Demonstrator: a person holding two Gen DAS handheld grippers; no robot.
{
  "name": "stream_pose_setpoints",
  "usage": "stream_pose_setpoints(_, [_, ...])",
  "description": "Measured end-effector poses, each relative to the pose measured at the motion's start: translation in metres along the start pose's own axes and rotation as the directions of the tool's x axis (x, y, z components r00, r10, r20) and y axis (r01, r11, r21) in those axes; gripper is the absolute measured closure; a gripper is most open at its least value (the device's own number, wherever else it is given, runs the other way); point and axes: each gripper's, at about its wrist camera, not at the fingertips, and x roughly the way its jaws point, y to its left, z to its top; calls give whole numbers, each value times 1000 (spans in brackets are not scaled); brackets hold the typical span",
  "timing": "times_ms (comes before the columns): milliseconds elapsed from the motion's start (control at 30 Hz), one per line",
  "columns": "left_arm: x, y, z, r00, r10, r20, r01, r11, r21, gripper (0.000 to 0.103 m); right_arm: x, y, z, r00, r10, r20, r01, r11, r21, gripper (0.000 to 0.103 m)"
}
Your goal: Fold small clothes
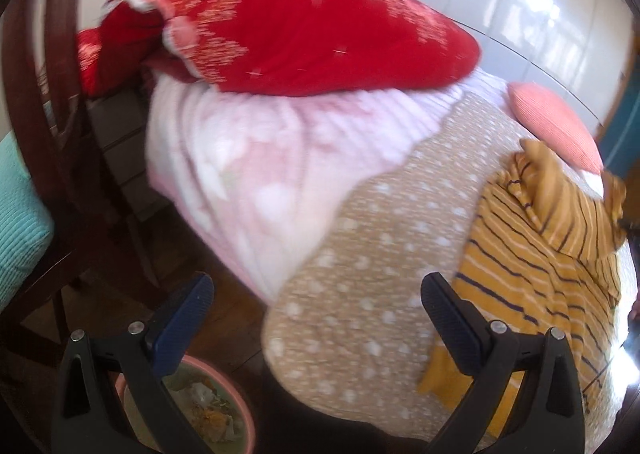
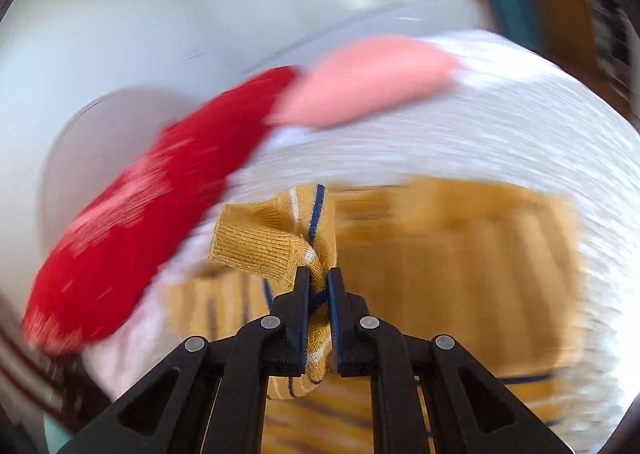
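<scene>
A mustard-yellow striped small garment [image 1: 536, 254] lies on the bed's tan dotted cover [image 1: 380, 238] at the right. My left gripper [image 1: 316, 294] is open and empty, above the cover's near edge, just left of the garment. My right gripper [image 2: 319, 278] is shut on a ribbed cuff of the same yellow garment [image 2: 276, 246] and holds it lifted over the rest of the garment [image 2: 460, 254]. The right wrist view is heavily blurred.
A red patterned pillow [image 1: 304, 21] and a pink pillow [image 1: 556, 125] lie at the far side of the bed. A pink-white blanket [image 1: 248, 157] hangs at the left. A dark wooden chair [image 1: 60, 157] and a pink bin [image 1: 200, 410] stand on the floor at the left.
</scene>
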Motion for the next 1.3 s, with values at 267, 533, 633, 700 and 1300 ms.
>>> stream_pose_setpoints(267, [15, -66, 5, 991, -131, -15, 132, 980, 149, 0, -54, -102, -22, 995, -93, -48, 97, 990, 100, 55])
stream_pose_setpoints(533, [75, -94, 3, 915, -327, -239, 365, 921, 139, 0, -111, -143, -92, 975, 144, -172, -114, 978, 173, 47])
stream_pose_setpoints(633, [93, -99, 1, 870, -395, -295, 440, 892, 103, 0, -119, -143, -126, 950, 247, -190, -207, 955, 211, 47])
stream_pose_setpoints(700, [97, -105, 0, 874, -384, -298, 434, 893, 123, 0, -123, -140, -143, 940, 287, -184, -245, 944, 222, 47])
stream_pose_setpoints(1300, [80, -89, -56, 771, -529, -355, 601, 788, 132, 18, -110, -90, -219, 836, 504, -216, -432, 848, 305, 45])
